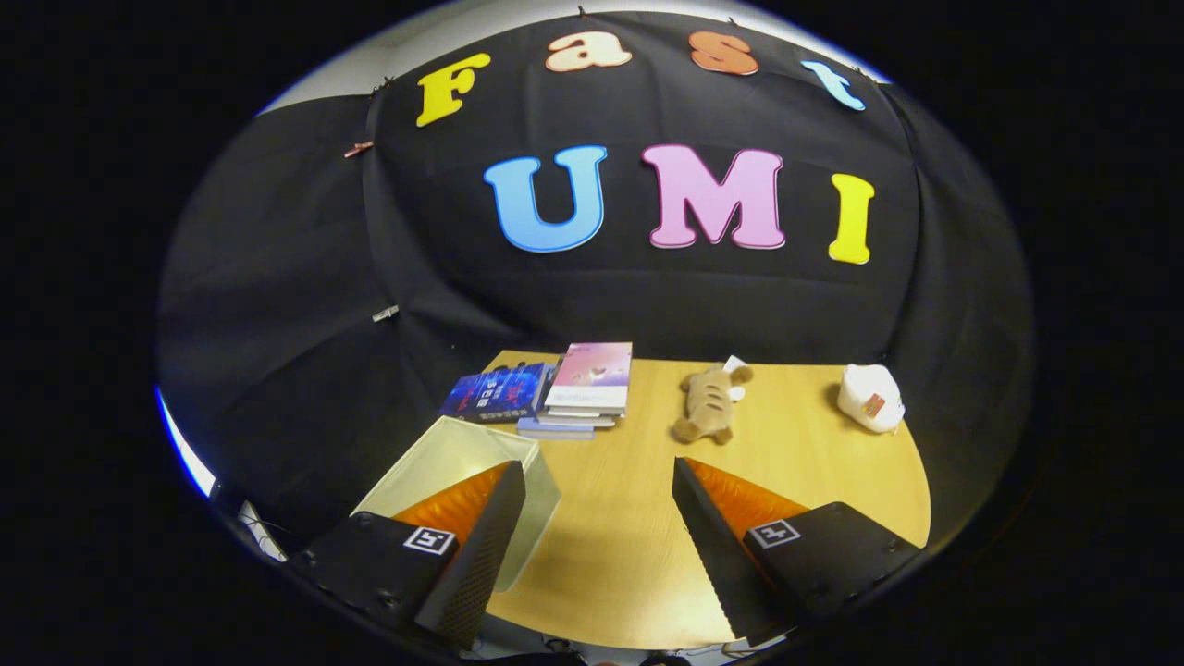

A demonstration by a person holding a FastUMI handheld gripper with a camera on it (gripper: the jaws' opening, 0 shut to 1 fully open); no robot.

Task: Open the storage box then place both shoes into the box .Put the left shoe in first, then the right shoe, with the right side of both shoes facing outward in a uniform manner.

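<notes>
My gripper (599,481) hangs open above the wooden table (795,481), with only bare tabletop between its two fingers. A translucent storage box (462,458) stands at the table's near left corner, partly hidden behind my left finger (481,546); I cannot tell whether its lid is on. I cannot make out any shoes among the things on the table.
A stack of books (585,388) and a dark blue book (495,393) lie at the back left of the table. A brown plush toy (708,402) lies at the back middle. A white bundle (869,398) sits at the back right. Black cloth walls the booth behind.
</notes>
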